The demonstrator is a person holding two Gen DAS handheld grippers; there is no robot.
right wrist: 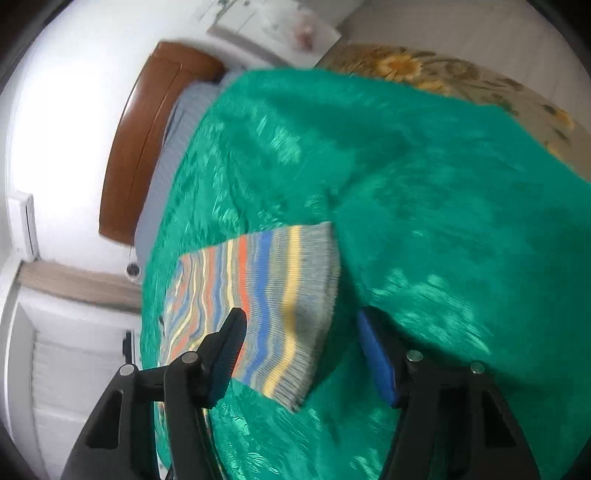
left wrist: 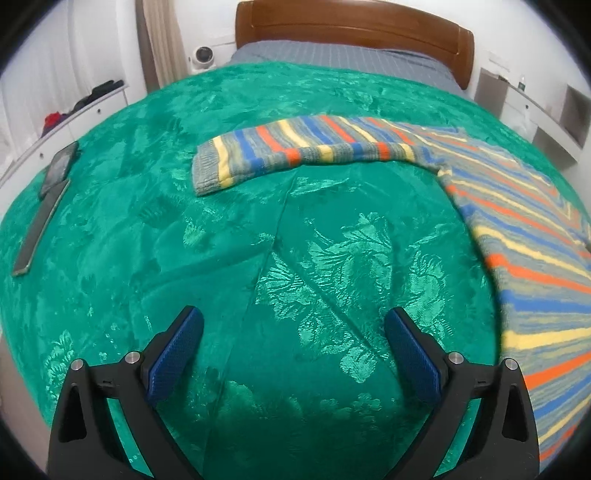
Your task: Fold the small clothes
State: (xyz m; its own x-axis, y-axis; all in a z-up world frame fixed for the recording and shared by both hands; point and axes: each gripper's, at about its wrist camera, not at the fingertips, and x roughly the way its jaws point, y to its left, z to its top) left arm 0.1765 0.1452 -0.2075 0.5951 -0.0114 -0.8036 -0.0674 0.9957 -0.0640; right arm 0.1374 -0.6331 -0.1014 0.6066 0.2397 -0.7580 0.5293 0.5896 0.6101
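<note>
A striped knit sweater, blue, orange, yellow and grey, lies flat on the green bedspread. One sleeve stretches out to the left. My left gripper is open and empty, above bare bedspread to the left of the sweater's body. In the right wrist view my right gripper is open, its jaws either side of the sweater's ribbed hem edge; the sweater lies close under it. The right view is blurred.
A dark phone and a long flat strip lie at the bed's left edge. A wooden headboard stands at the far end. White drawers run along the left, shelving on the right.
</note>
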